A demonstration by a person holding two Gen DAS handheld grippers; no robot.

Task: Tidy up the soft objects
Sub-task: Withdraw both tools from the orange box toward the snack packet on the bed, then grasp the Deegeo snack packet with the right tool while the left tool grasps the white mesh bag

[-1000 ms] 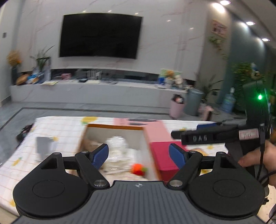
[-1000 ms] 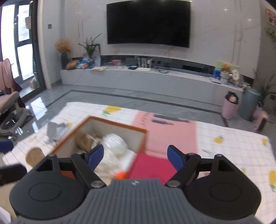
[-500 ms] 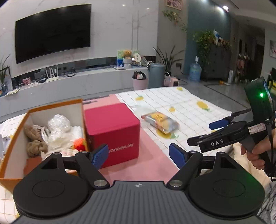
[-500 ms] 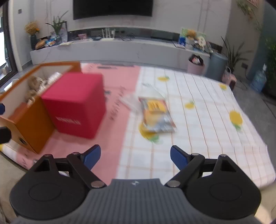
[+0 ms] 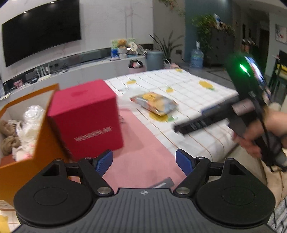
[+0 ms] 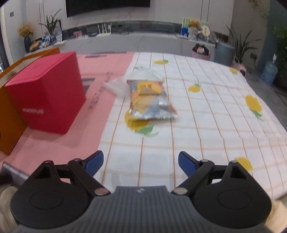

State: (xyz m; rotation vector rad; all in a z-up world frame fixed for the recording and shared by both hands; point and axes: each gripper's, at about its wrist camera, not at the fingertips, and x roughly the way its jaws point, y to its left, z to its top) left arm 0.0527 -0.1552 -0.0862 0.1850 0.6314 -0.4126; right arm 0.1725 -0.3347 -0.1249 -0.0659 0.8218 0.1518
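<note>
Packet lies mid-cloth — open checked cloth around it.

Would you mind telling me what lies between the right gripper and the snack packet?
Only bare checked tablecloth: nothing stands between the open right gripper and the snack packet, as the right wrist view shows.

Even indoor light fills both fisheye views, with a ceiling spotlight glowing at the top of the left wrist view. Motion blur smears the red box and snack packet, while straight lines bow toward darkened corners.
</note>
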